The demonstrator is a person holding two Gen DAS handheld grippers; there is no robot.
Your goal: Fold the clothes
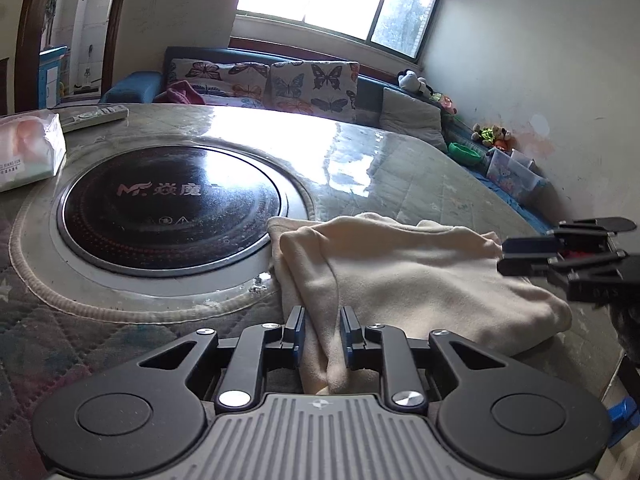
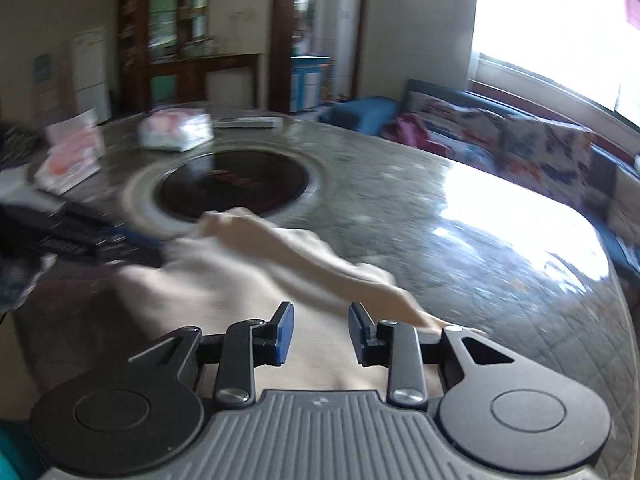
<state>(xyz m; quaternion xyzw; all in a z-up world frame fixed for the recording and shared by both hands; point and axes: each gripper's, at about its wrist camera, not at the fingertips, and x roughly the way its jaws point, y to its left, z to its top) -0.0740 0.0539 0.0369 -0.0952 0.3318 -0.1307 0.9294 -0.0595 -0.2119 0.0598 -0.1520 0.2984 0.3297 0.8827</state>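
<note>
Lying folded at lower centre on the round table (image 1: 400, 168), the cream garment (image 1: 420, 272) stretched rightward, its near fold between the left gripper (image 1: 322, 330)'s slack pads, while the right gripper (image 2: 321, 330) hung parted, empty above it

Cream garment (image 1: 420, 276), black hotplate (image 1: 172, 208), butterfly-patterned cushions (image 1: 316, 88).

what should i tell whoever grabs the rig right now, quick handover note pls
Left claw: jaws apart, a ridge of the cream garment between its pads; firm pinch unclear.
Right claw: jaws apart over the garment, nothing gripped.
Garment: folded bundle near the table edge, far corner touching the round cooktop rim.
Done: at least one fold.
Left: probably release, square up, final fold.
</note>
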